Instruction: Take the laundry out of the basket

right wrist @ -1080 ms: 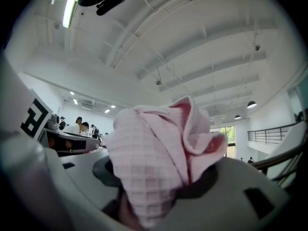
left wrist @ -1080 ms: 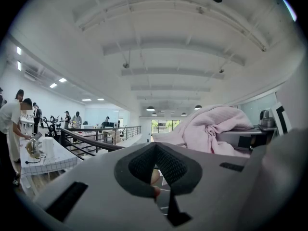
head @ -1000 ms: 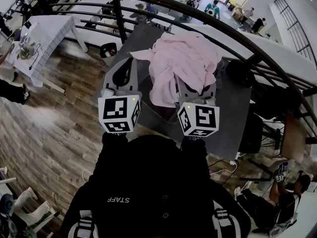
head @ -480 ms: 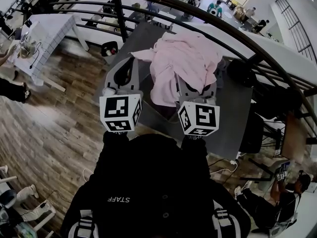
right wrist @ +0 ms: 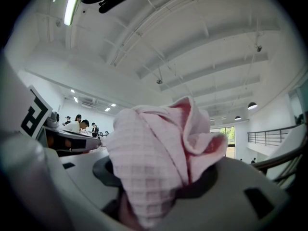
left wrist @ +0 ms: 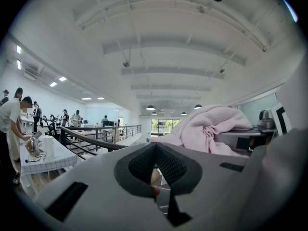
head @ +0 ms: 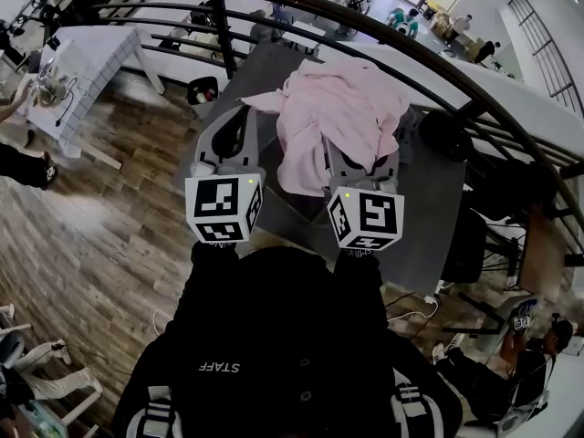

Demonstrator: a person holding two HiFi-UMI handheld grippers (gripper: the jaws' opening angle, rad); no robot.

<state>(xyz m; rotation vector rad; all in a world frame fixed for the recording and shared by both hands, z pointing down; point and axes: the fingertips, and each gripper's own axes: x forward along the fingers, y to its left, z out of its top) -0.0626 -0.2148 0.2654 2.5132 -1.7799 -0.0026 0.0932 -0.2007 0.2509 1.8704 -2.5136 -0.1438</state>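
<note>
On the worktop (head: 429, 208), a heap of laundry (head: 342, 117). Left of the heap and apart from it, the left hand-held gripper (head: 235, 121), over the worktop's left edge. At the heap's near side, the right hand-held gripper (head: 360, 167), a fold of laundry between its jaws. Behind the worktop, a railing (head: 438, 57).

You are seeing pale pink laundry (right wrist: 154, 167) showing a waffle-check weave, a plain grey table (head: 429, 217) and streaky brown wood-grain floor (head: 91, 235).
</note>
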